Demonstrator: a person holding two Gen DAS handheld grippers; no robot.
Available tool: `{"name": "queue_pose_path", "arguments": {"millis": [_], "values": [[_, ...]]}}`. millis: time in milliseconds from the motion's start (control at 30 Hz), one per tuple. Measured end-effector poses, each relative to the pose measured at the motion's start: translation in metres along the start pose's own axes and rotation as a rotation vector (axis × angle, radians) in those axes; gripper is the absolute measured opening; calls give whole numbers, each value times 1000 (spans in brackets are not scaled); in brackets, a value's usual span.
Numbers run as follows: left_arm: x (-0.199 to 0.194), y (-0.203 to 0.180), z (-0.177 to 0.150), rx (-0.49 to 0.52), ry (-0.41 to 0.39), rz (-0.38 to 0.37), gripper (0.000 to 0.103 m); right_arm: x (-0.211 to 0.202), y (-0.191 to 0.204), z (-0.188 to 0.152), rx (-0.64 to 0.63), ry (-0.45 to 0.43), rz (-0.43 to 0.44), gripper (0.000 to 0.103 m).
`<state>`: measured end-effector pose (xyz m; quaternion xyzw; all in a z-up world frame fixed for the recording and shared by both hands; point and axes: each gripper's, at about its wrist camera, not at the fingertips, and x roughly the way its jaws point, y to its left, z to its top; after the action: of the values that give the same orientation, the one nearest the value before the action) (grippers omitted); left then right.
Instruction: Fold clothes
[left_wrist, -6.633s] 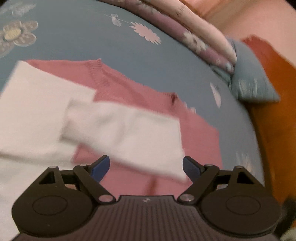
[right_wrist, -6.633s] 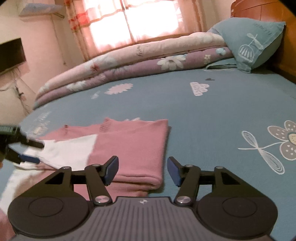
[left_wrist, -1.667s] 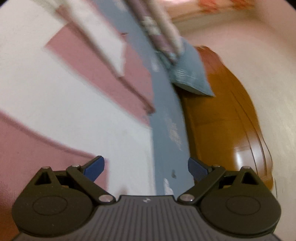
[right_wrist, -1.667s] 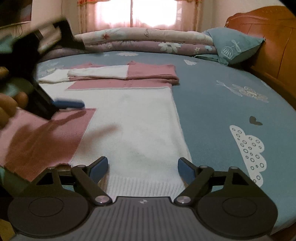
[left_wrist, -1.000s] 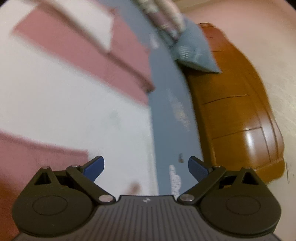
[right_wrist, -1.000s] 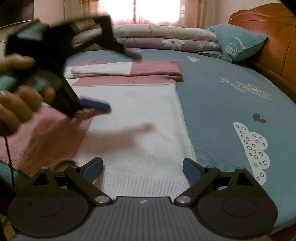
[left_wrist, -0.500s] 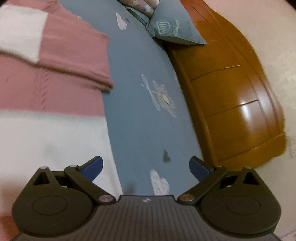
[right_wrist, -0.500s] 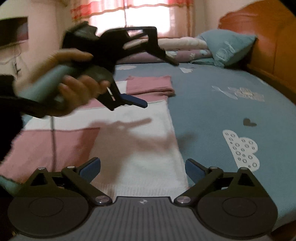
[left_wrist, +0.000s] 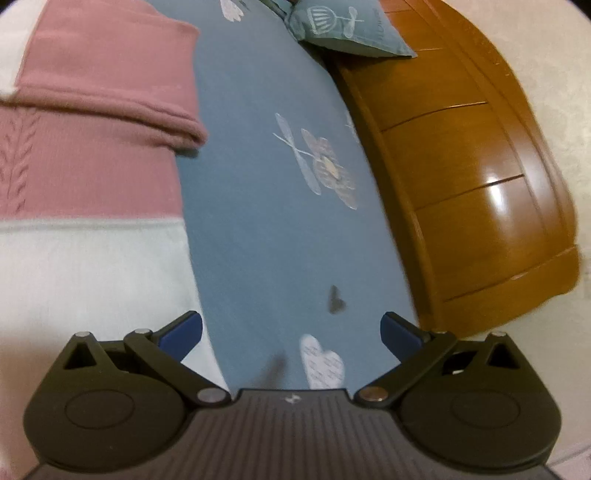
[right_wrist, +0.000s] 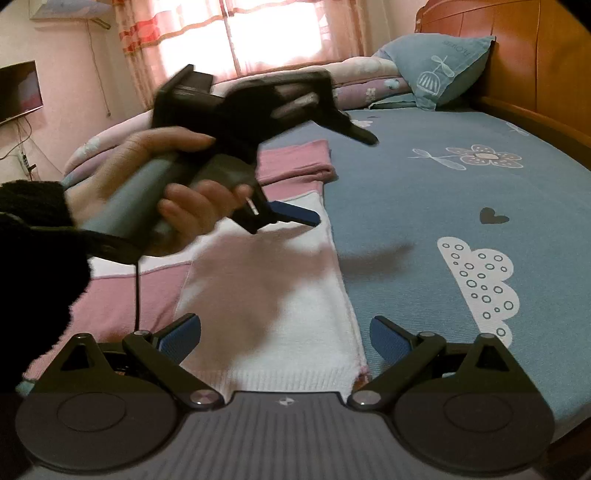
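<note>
Sleeves folded across sweater (right_wrist: 280, 295) on bed (right_wrist: 424, 206) — bottom-hem fold next; left gripper (left_wrist: 291, 328) and right gripper (right_wrist: 284, 330) jaws wide, empty, must reach hem corners — right nearest

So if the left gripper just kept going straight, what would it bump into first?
Probably the blue bedsheet. The left gripper is open, pointing just past the sweater's white edge. The wooden headboard lies farther off; depth is unclear.
</note>
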<state>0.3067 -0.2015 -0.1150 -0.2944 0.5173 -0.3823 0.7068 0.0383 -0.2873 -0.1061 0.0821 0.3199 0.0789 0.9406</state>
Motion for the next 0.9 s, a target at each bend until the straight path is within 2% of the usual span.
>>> {"name": "queue_pose_path", "arguments": {"millis": [167,233,300,400,533,633,733,833,900], "values": [[-50,-6,-23,11,-49,14,101,6,-7,1,45,22,0,100],[-77,-11,-36,11,-90,58,102,8,-8,2,57,30,-2,100],[-106,-14,-56,27,-171,155,102,10,-9,2,70,30,0,100],[-123,-16,-90,62,-263,325,102,12,-13,1,107,15,5,101],[-106,-11,-121,140,-272,502,102,15,-16,-1,161,-4,11,101],[-107,-8,-132,182,-322,557,102,19,-14,-6,165,-18,-13,101],[-129,-8,-135,221,-411,583,102,20,-9,-9,149,-57,-25,101],[-158,4,-134,210,-498,624,102,17,-4,-9,123,-122,-48,102],[-175,19,-131,177,-556,690,102,17,0,-9,102,-165,-68,102]]}}
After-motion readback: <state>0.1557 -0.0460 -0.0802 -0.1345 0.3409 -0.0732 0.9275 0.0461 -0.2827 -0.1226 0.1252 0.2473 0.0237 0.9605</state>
